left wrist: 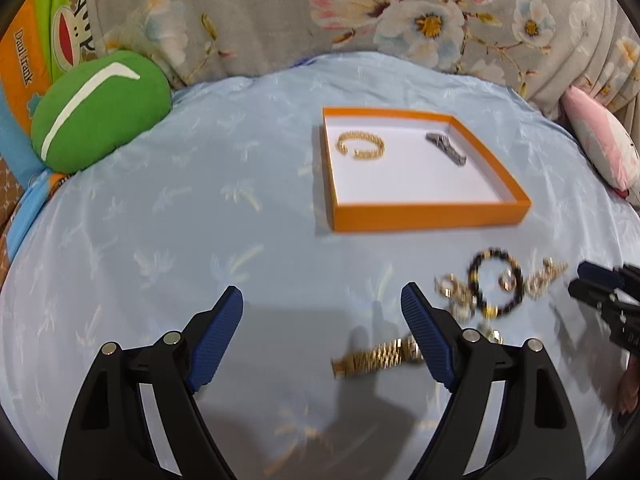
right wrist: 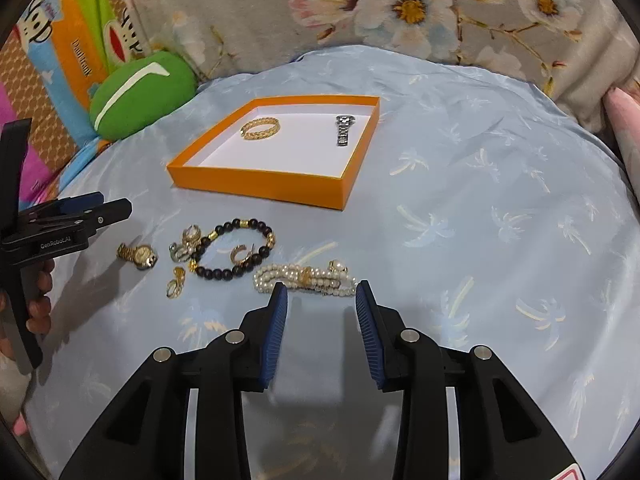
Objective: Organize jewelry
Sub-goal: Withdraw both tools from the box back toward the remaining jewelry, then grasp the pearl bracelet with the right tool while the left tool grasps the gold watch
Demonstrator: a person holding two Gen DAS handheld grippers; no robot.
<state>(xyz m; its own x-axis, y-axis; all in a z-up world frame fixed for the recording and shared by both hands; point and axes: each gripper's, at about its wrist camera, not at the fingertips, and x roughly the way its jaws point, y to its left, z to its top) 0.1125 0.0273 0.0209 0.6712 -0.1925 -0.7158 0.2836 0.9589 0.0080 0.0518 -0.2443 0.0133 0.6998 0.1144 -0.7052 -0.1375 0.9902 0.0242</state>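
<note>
An orange tray [left wrist: 428, 216] [right wrist: 260, 189] with a white floor lies on the pale blue sheet and holds a gold bangle [left wrist: 360, 146] [right wrist: 260, 128] and a silver watch [left wrist: 446, 148] [right wrist: 344, 130]. In front of it lie loose pieces: a black bead bracelet [left wrist: 496, 251] [right wrist: 224, 274], a gold watch [left wrist: 376, 358] [right wrist: 138, 256], a pearl bracelet [right wrist: 304, 278], a gold hoop earring [right wrist: 240, 256] and small gold items. My left gripper [left wrist: 322, 292] is open, the gold watch lying by its right finger, untouched. My right gripper [right wrist: 321, 287] is open just short of the pearl bracelet.
A green cushion [left wrist: 100, 108] [right wrist: 140, 88] sits at the back left by a cartoon-print pillow. Grey floral fabric [left wrist: 400, 8] rises behind the sheet. A pink cushion [left wrist: 600, 144] lies at the right edge. A hand [right wrist: 40, 300] holds the left gripper's handle.
</note>
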